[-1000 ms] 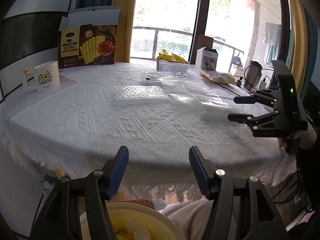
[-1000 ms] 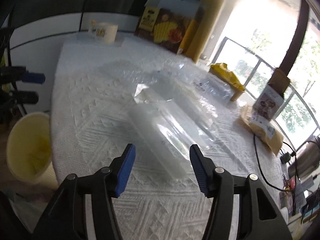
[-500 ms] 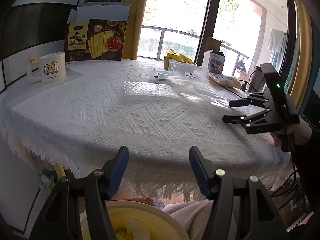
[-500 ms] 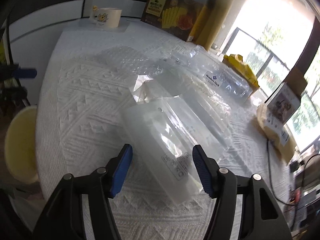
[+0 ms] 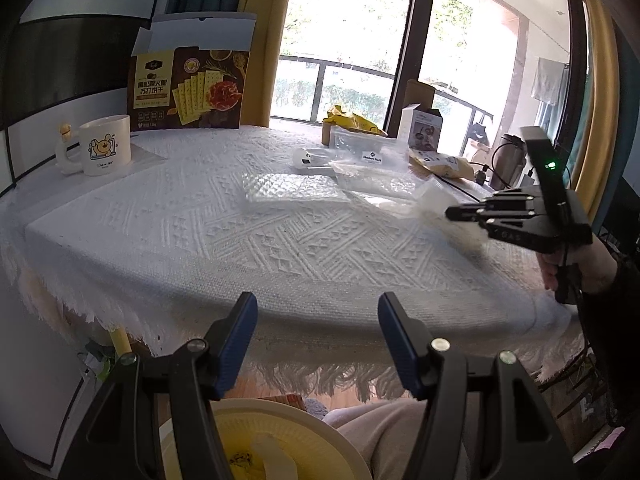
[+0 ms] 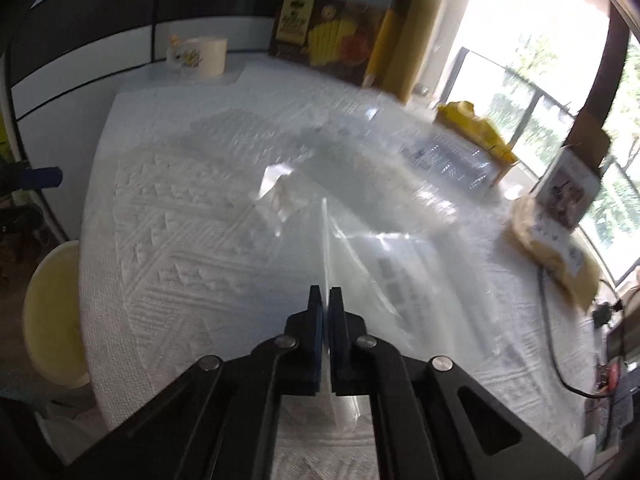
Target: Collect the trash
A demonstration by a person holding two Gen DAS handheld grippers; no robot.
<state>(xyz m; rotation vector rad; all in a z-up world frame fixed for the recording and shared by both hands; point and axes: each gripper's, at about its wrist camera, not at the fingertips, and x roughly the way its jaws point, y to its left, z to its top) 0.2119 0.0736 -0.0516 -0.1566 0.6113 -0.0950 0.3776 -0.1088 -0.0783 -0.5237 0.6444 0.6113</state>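
Between the pressed-together blue pads of the right gripper (image 6: pixel 326 300) stands the thin edge of a clear plastic bag (image 6: pixel 384 264), which fans out ahead of the tips, glossy and see-through, with faint grey print on it. Its jaws have just closed, and the bag is pinched between them. From the left wrist view the same bag (image 5: pixel 434 204) shows as a blurred, milky sheet lifted off the white tablecloth (image 5: pixel 240 232) at the tip of the right gripper (image 5: pixel 450 213), which a hand (image 5: pixel 576 268) holds at the table's right side. Nearer that camera, the left gripper (image 5: pixel 318 320) hangs off the table's front edge with its jaws well apart and nothing between them, above a pale yellow bin (image 5: pixel 280 416). Farther back on the cloth lie more clear wrappers (image 5: pixel 296 192), then a yellow packet (image 5: pixel 352 120), a mug (image 5: pixel 105 144) and a cracker box (image 5: pixel 188 88).
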